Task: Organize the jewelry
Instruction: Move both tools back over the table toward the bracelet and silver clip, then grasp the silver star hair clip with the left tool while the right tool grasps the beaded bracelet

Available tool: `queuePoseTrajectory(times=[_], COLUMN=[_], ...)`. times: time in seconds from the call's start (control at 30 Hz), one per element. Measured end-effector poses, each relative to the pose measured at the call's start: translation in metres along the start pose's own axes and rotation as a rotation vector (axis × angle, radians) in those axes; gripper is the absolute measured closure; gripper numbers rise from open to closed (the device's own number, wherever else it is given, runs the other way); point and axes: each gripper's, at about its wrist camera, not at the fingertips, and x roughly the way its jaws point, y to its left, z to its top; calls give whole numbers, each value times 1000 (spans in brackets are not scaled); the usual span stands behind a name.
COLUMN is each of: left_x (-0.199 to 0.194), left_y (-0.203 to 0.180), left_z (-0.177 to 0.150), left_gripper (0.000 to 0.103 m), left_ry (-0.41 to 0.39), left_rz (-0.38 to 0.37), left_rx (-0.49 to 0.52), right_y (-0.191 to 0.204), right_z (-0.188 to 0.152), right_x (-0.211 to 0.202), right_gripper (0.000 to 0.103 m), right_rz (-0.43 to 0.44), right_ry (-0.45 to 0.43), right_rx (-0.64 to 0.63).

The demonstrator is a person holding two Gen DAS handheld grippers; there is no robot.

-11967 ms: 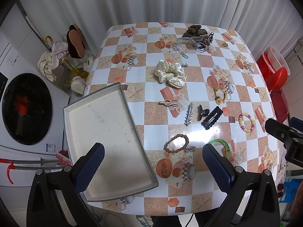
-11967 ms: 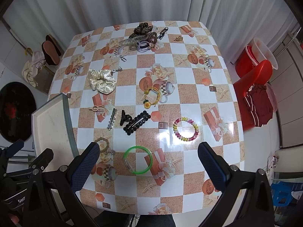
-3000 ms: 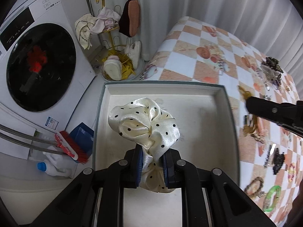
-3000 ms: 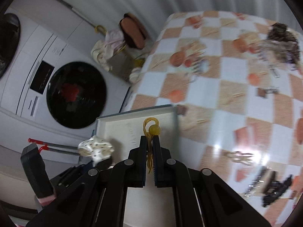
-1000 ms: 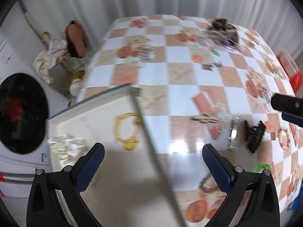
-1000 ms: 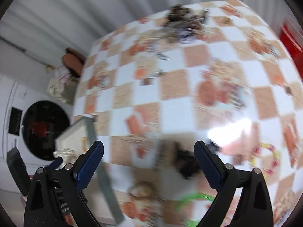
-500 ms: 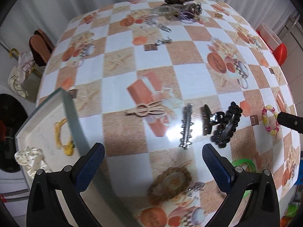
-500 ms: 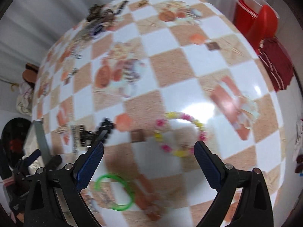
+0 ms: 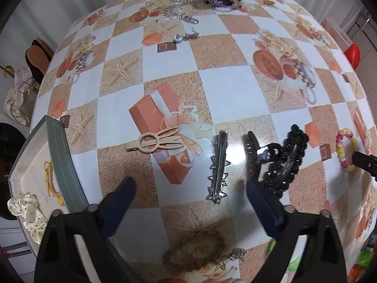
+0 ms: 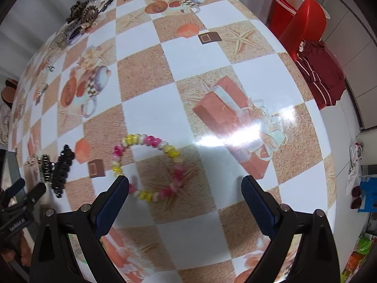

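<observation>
Table [image 9: 226,87] with checkered cloth, hair pieces and bracelets scattered on it; tray [image 9: 61,155] at its left edge already holds a cream scrunchie [image 9: 26,208] and a yellow tie [image 9: 50,184].

Left gripper [image 9: 189,189] points steeply down over the silver star clip [image 9: 218,167], jaws spread but just now closing slightly, nothing between the pads. Best to straddle the clip across its narrow width.

Right gripper [image 10: 185,187] also points steeply down, jaws wide, empty; the beaded bracelet [image 10: 147,167] seems to lie partly between the fingers. Best to pinch one side of the ring.
</observation>
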Motion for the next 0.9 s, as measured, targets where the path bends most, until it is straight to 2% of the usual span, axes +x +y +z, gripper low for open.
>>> queuePoseTrajectory(times=[0.1, 0.3, 0.5, 0.57, 0.6, 0.67, 0.7, 0.73, 0.77, 0.9], left_x=[4, 4, 3, 1, 0, -2, -6, -6, -7, -14], left_y=[-1, -13, -23, -25, -27, -29, -33, -32, -30, -24], left_z=[2, 7, 11, 10, 10, 10, 7, 7, 7, 4], left_gripper=[6, 21, 34, 47, 50, 70, 75, 81, 81, 81], left_ry=[7, -16, -26, -31, -35, -40, -40, -40, -37, -45], left_rz=[-1, -38, -75, -79, -84, -88, -91, -96, -107, -127], left_rx=[0, 27, 41, 50, 56, 58, 56, 52, 44, 17], right_y=[1, 9, 22, 27, 29, 34, 37, 41, 44, 45], right_z=[0, -1, -5, -5, -5, -7, -7, -8, -8, -5], right_x=[6, 9, 4, 3, 2, 0, -1, -2, -3, -4], right_gripper=[6, 10, 25, 31, 36, 50, 63, 83, 94, 94], right_rz=[-20, -74, -71, -65, -61, -56, -52, -52, -45, -8], right_ry=[4, -30, -57, -57, -57, -61, -64, -66, -65, -60], right_rx=[-23, -86, -156, -171, -183, -213, -226, -240, -247, -207])
